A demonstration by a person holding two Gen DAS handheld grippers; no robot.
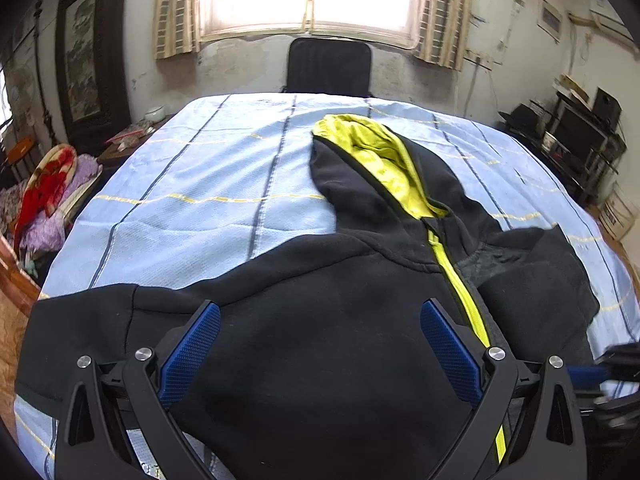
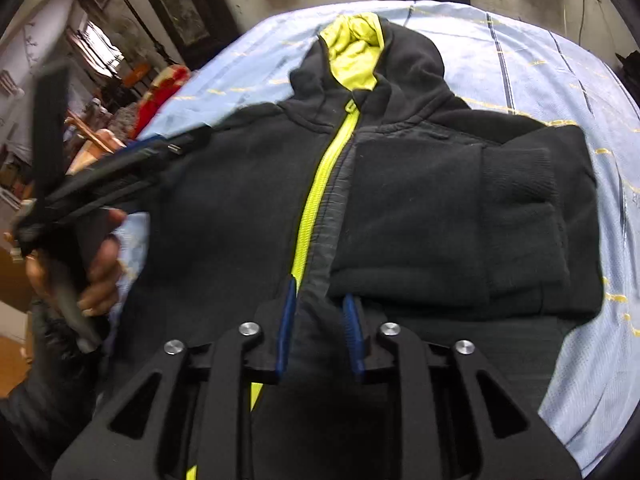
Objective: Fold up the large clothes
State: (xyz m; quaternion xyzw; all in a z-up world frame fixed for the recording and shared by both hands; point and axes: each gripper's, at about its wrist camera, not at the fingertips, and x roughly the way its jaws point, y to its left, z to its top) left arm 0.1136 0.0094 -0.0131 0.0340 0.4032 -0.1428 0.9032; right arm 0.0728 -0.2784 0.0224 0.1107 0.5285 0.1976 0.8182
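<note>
Black hoodie flat beneath right hand-held gripper — pads apart.

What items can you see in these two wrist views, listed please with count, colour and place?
hooded jacket: one, black with yellow-green zip and hood lining, flat on the bed, one sleeve folded across the chest
bedsheet: one, light blue with dark and yellow lines, under the jacket
chair: one, black, beyond the bed below the window
blanket: one, red patterned, left of the bed
left gripper: black, blue pads, open above the jacket
right gripper: black, blue pads, partly open over the zip
</note>
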